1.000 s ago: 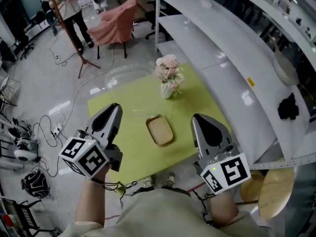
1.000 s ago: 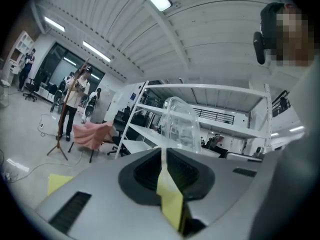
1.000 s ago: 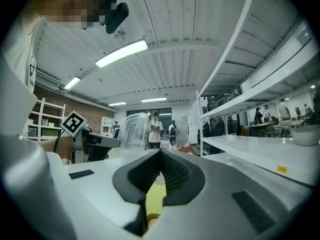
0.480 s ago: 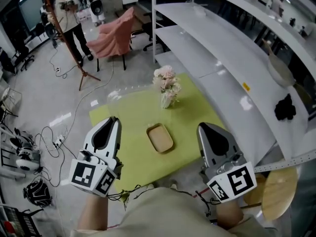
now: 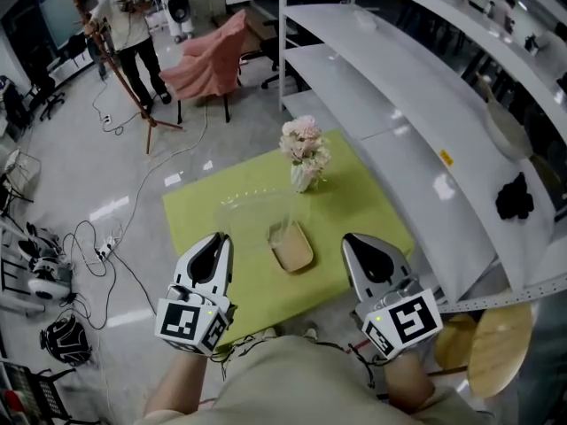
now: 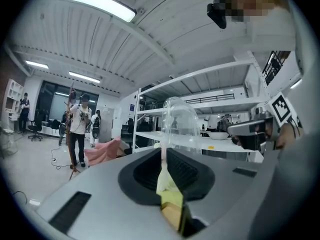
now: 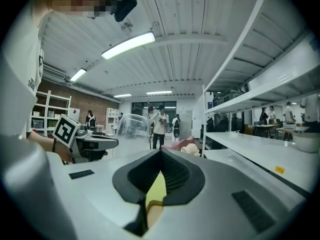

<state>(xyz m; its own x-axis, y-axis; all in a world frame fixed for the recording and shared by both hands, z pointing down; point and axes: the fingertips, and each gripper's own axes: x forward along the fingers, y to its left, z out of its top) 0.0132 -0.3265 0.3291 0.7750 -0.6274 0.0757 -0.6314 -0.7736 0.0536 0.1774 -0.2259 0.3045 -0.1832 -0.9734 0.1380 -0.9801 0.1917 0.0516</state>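
A clear plastic dome cover [image 5: 259, 217] stands on the green table [image 5: 359, 193], overlapping the far end of a tan oval tray [image 5: 292, 251]. A vase of pale pink flowers [image 5: 304, 153] stands at the table's far side. My left gripper [image 5: 220, 240] hovers over the table's near left part, shut with nothing in it. My right gripper [image 5: 357, 241] hovers over the near right part, also shut and holding nothing. The dome [image 6: 179, 126] rises just beyond the left jaws. From the right gripper the dome [image 7: 130, 127], the flowers [image 7: 187, 146] and the left gripper's marker cube [image 7: 66, 129] show.
White shelves [image 5: 399, 87] run along the table's right side, with a bowl [image 5: 508, 127] and a black object [image 5: 516, 193] on them. A wooden stool [image 5: 492, 343] is near right. Cables [image 5: 97, 237], a draped pink chair [image 5: 208, 47] and a person [image 5: 128, 11] are on the floor behind.
Both grippers have come closer together and back toward the near edge. The clear dome now shows in the middle by the tray instead of at the far left corner.
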